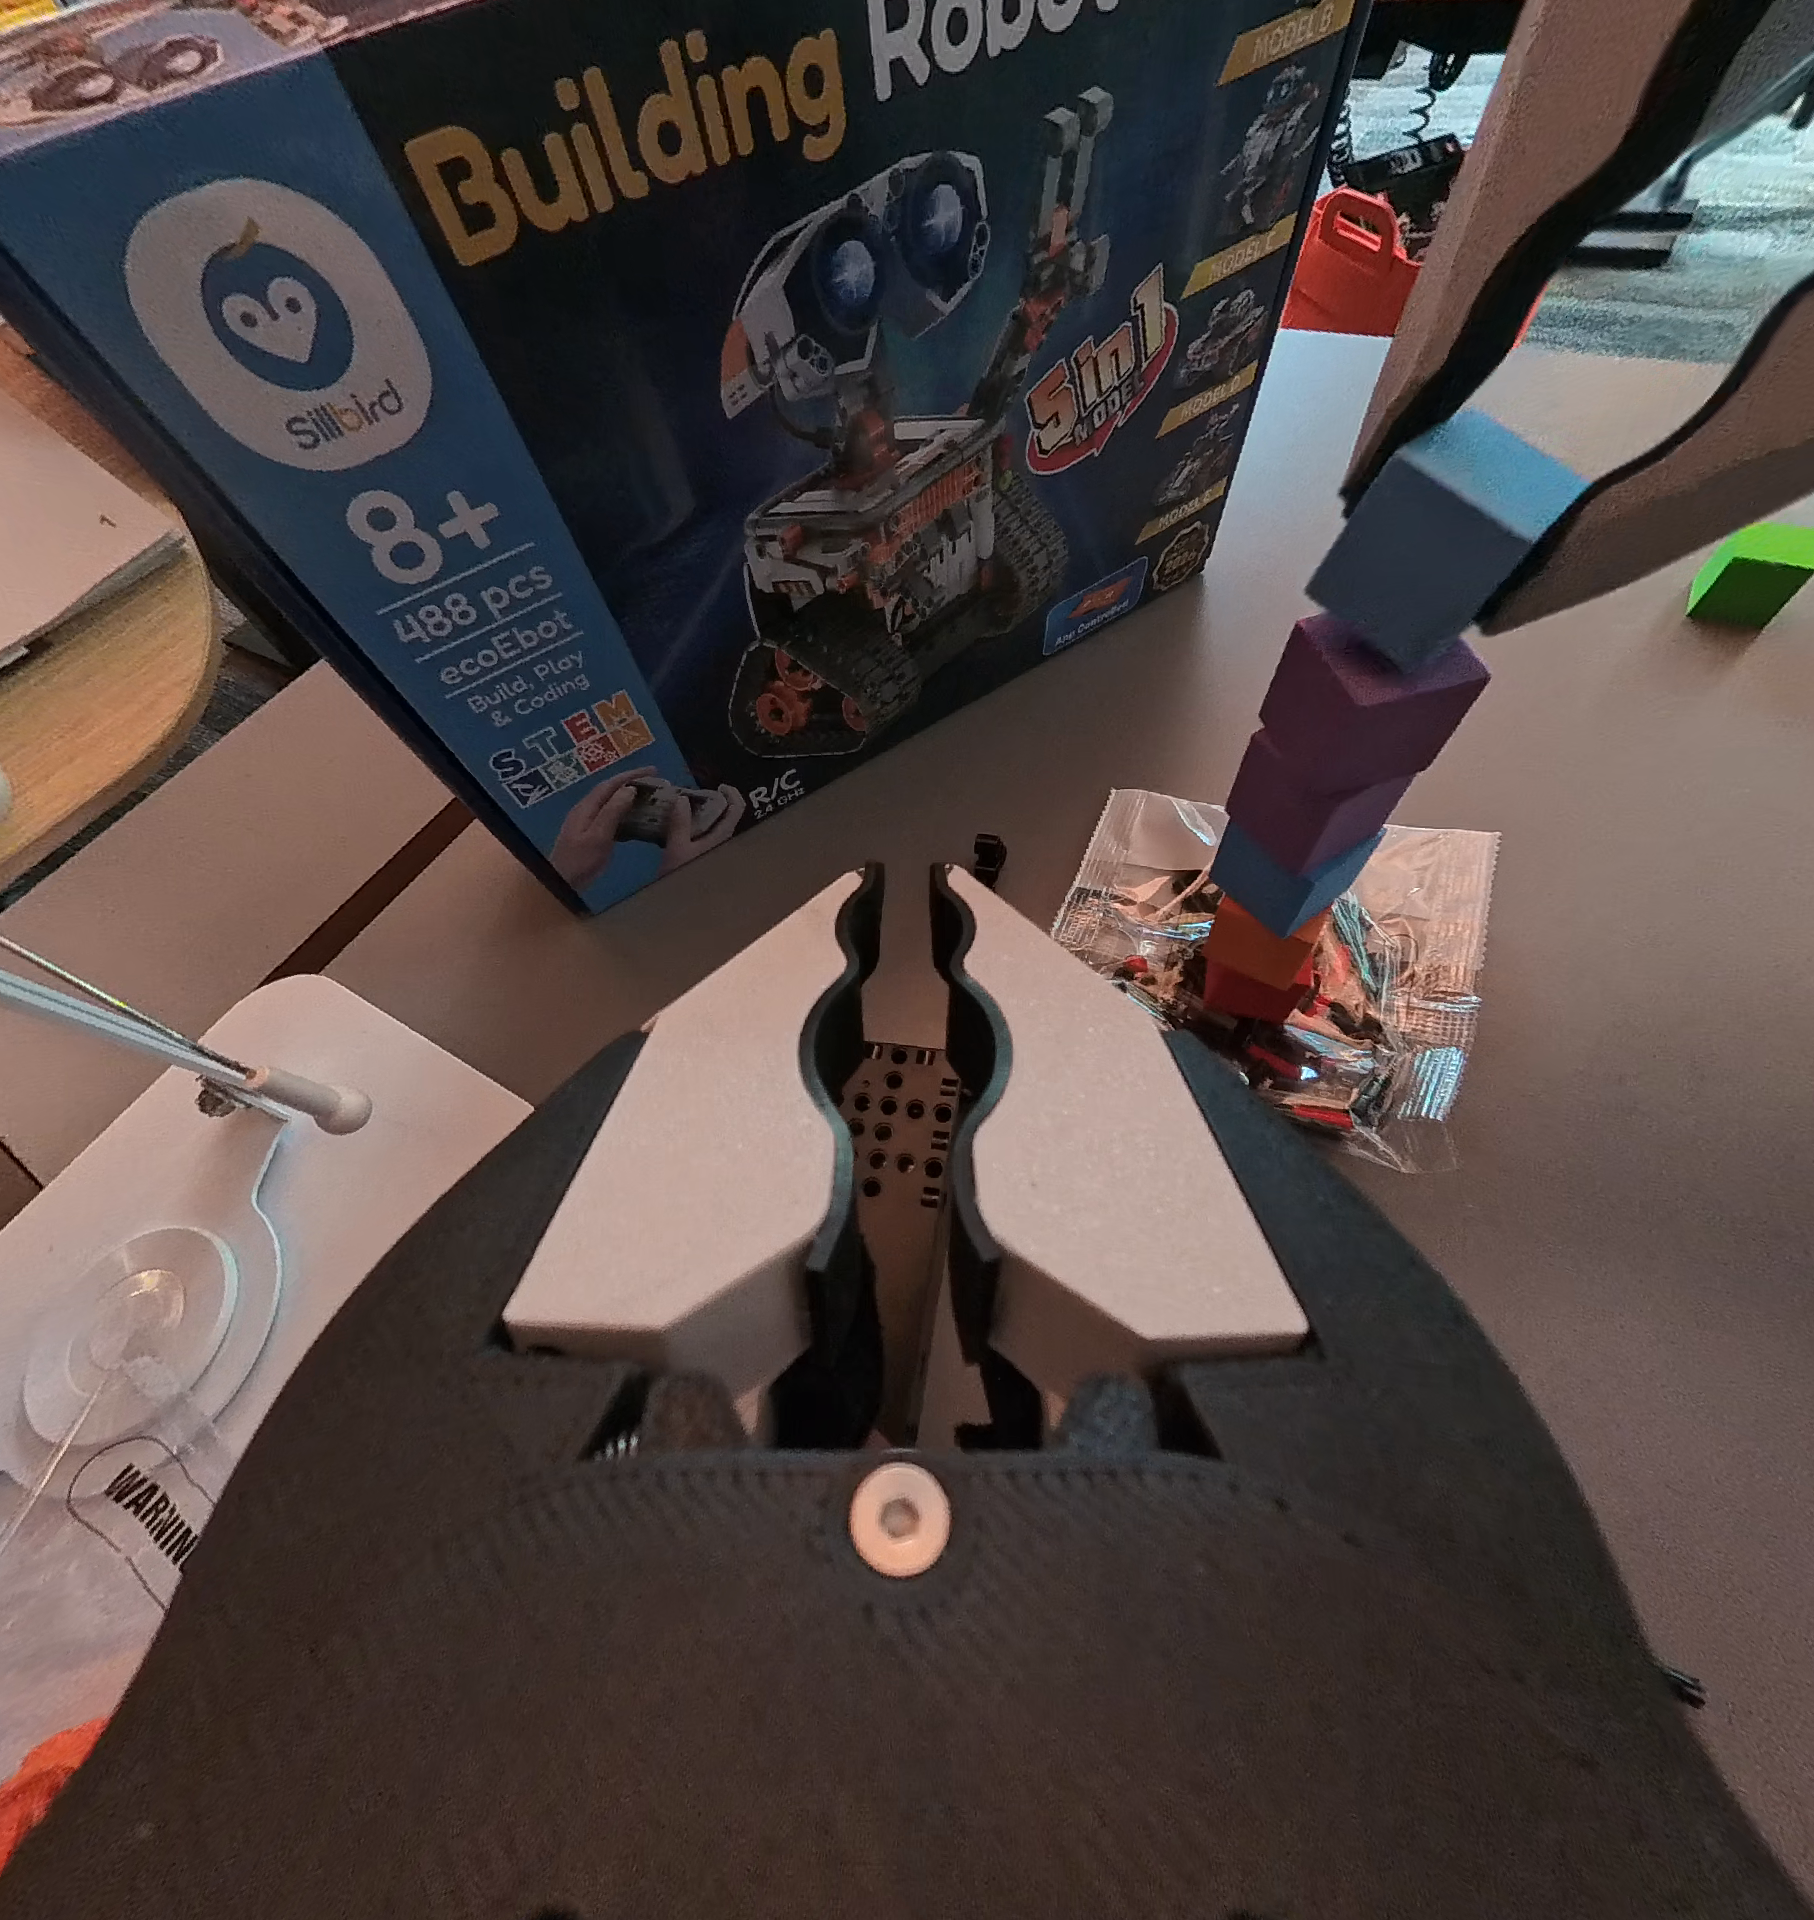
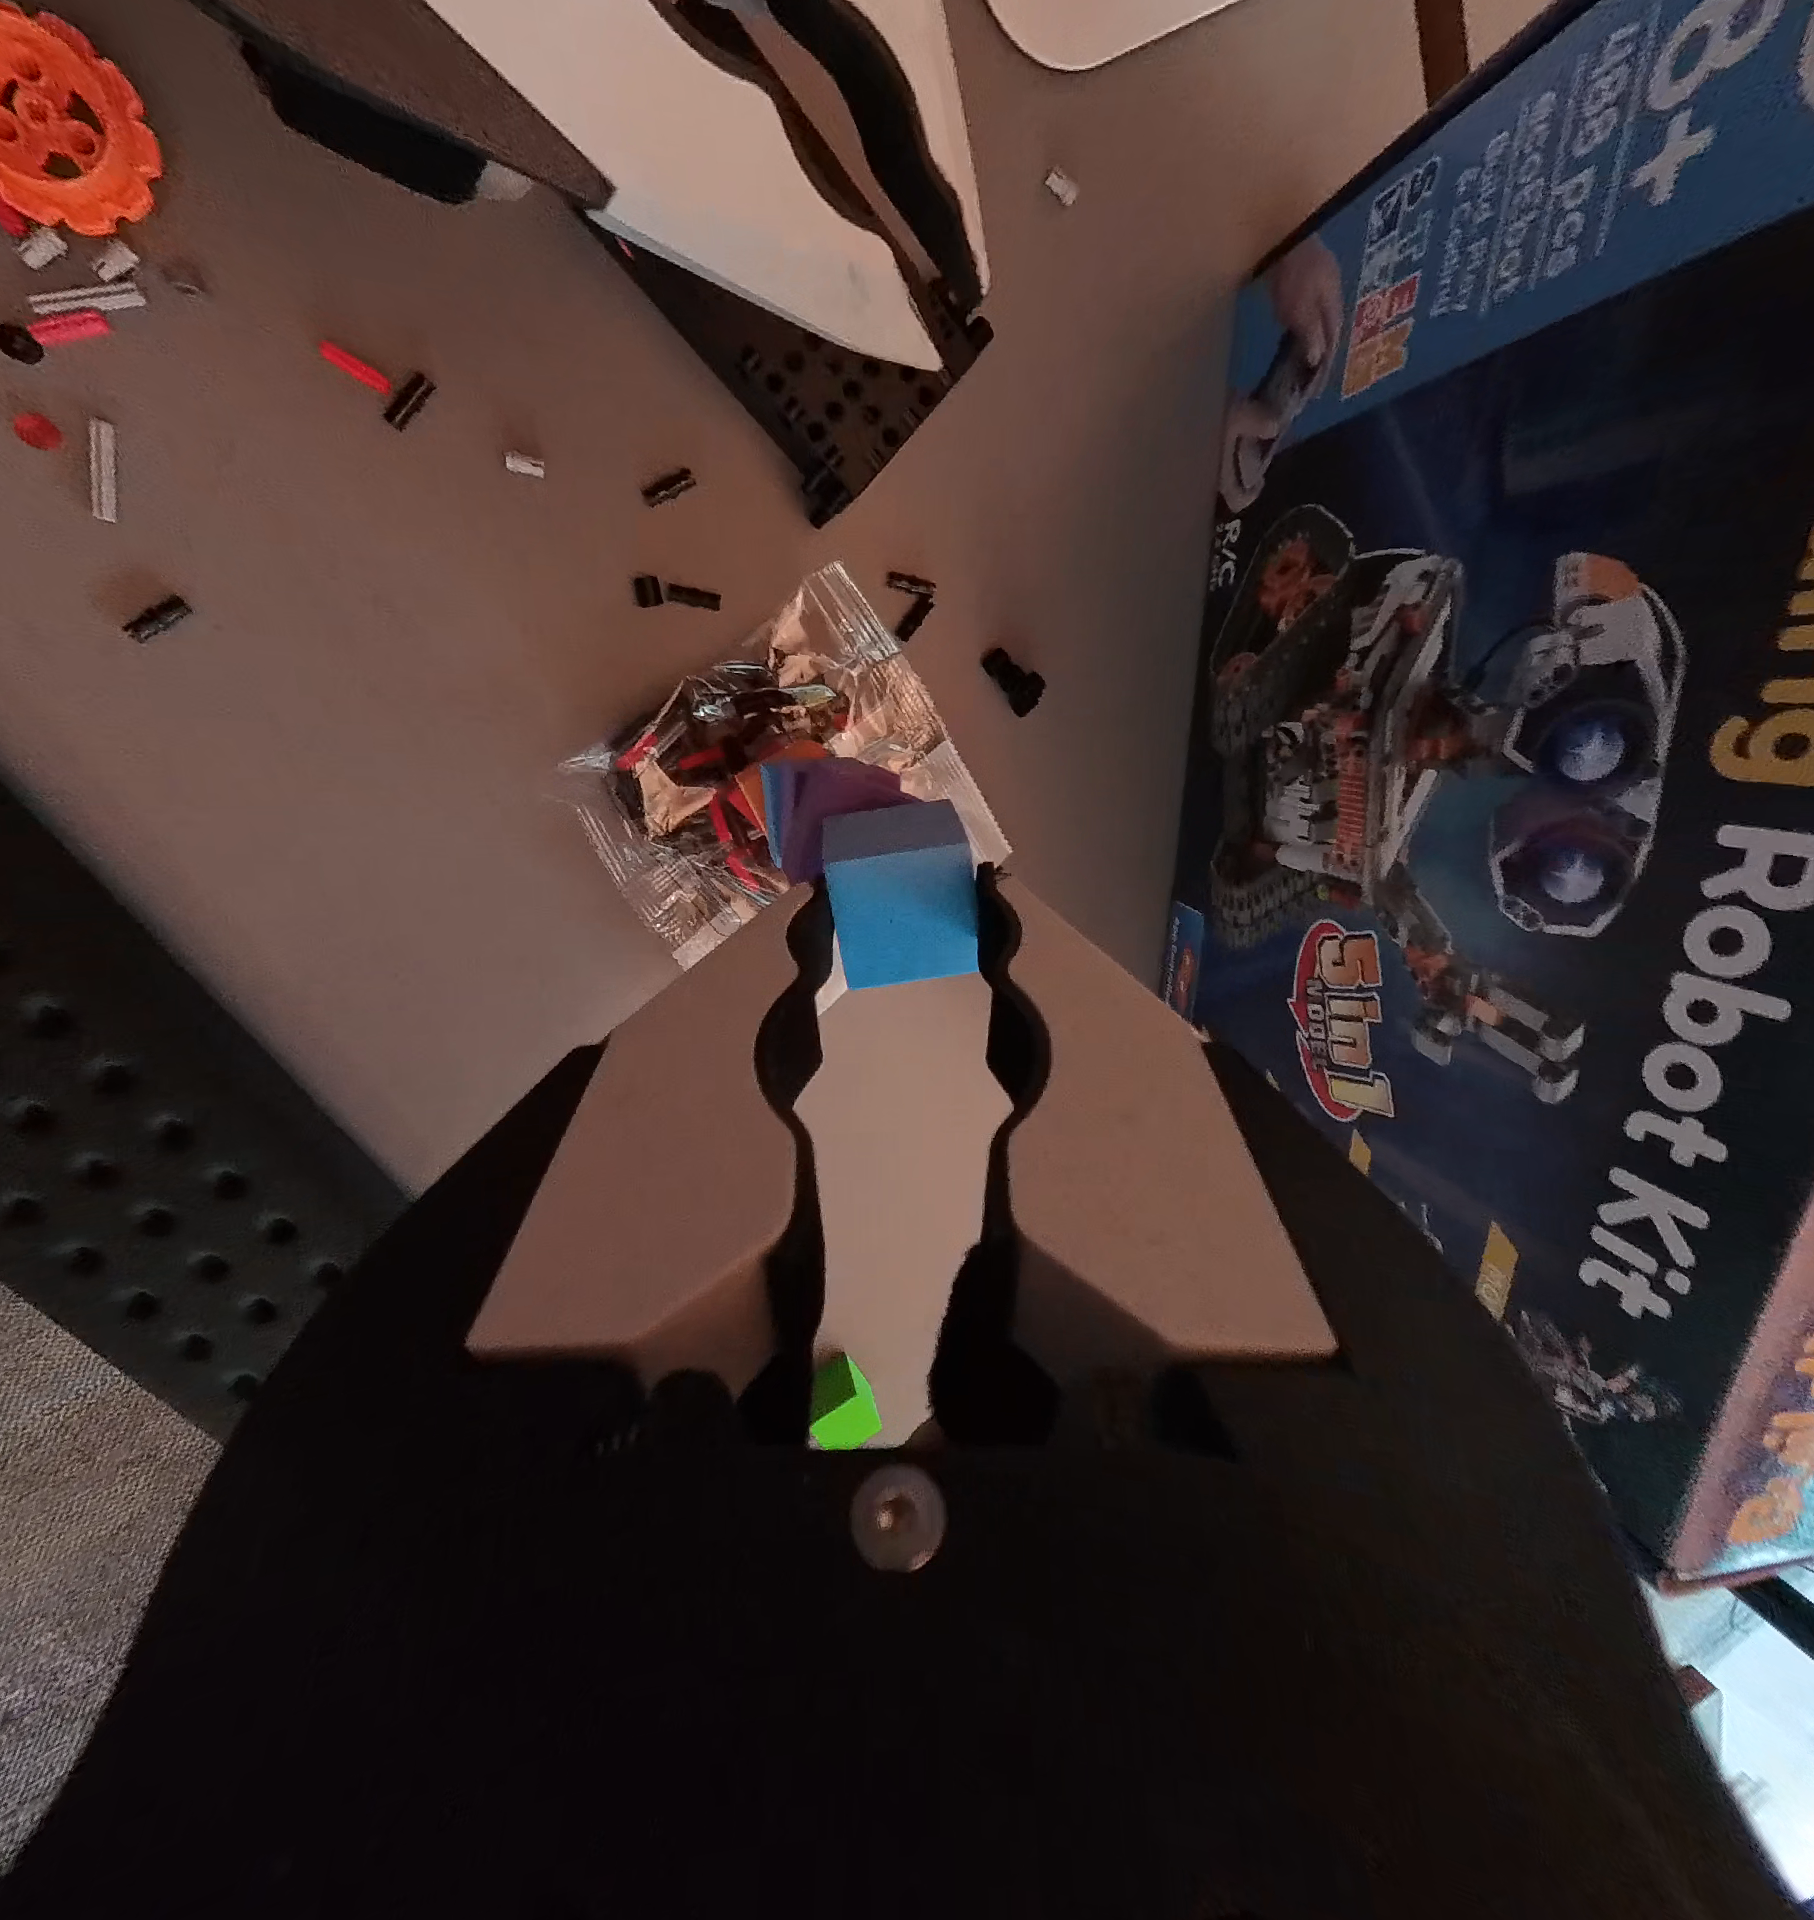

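Beige tabletop (image 1: 1661, 935) carries a blue toy-kit box (image 1: 674, 416), a clear bag of small parts (image 1: 1402, 1039) and a green cube (image 1: 1755, 575). We see the right gripper (image 2: 903, 914) clamping a light-blue cube (image 2: 901, 899) atop a leaning stack of cubes (image 1: 1329, 790) that stands on the bag. Our left gripper (image 1: 905, 883) hovers nearby, nearly closed and holding nothing, above a black perforated plate (image 2: 841, 405). Small loose parts (image 2: 674, 592) and an orange gear (image 2: 46, 114) lie scattered.

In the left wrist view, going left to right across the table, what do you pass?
White lamp base → left gripper → plastic bag of parts with the block tower standing on it → green block.
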`<state>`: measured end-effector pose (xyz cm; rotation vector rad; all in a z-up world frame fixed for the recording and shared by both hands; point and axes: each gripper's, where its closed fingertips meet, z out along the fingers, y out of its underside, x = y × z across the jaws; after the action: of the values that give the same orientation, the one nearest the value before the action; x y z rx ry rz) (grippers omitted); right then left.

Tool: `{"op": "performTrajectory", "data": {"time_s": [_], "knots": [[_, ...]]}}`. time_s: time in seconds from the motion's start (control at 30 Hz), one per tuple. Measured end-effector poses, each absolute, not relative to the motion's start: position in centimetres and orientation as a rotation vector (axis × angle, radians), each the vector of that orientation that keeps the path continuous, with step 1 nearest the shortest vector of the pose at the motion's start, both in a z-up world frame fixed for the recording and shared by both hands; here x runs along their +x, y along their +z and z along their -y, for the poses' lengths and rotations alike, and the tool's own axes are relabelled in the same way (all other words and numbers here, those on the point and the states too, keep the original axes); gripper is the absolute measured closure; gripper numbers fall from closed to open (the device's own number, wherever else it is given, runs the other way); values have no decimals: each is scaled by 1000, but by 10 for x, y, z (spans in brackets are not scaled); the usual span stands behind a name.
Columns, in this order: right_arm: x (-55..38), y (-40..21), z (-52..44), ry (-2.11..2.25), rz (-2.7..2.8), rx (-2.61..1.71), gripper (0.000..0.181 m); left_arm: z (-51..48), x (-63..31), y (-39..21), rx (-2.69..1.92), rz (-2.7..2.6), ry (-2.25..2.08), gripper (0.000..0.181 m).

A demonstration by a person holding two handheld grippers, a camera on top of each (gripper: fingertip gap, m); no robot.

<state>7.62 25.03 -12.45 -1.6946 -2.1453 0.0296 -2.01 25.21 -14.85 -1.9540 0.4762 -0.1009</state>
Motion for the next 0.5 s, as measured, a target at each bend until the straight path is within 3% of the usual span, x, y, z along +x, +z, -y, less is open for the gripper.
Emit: {"op": "performTrajectory", "data": {"time_s": [0.5], "knots": [[71,-129,-248,46,2163,-1700,154,-252,-19,-150,-1962,-486,-95,173]]}}
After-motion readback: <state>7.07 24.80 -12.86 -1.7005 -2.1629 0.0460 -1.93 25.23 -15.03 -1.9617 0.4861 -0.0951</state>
